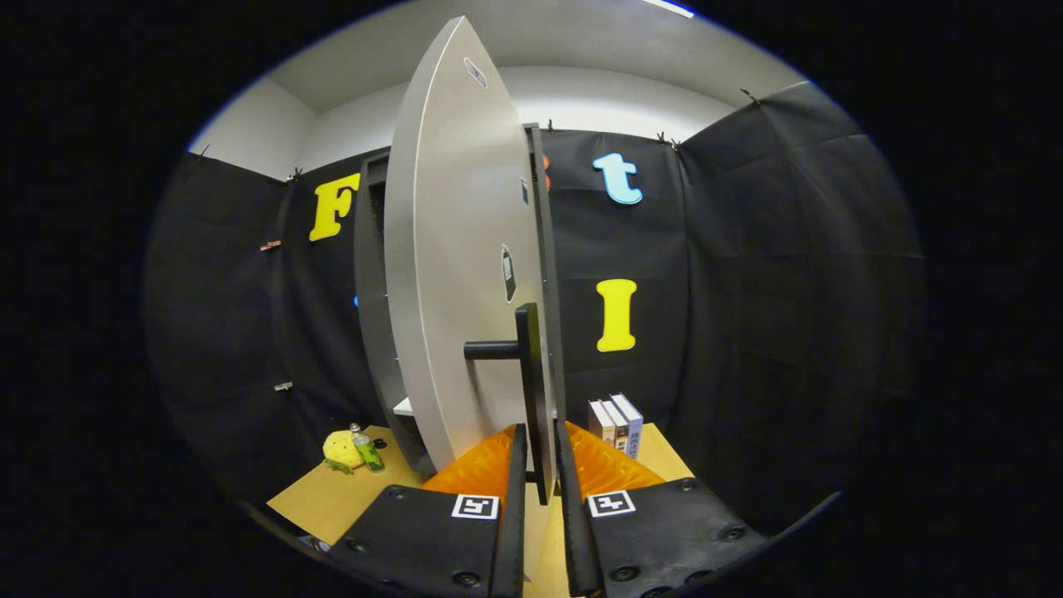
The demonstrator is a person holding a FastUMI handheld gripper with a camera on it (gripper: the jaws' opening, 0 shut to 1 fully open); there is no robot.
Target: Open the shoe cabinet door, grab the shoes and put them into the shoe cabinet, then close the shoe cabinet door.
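The gripper (541,465) has its jaws clamped on the black bar handle (529,365) of the silver-grey shoe cabinet door (453,274), swung open on a light wooden desk (332,498); upright books (616,422) stand near the desk's far right corner, a yellow plush toy (341,449) near its left edge.

Open door (453,274) and handle (528,390) block straight ahead.

Claw (541,473) clamped on black handle (529,390) of half-open shoe cabinet door (453,274). Books (616,423) and yellow toy (341,449) beyond, on surface (320,498).
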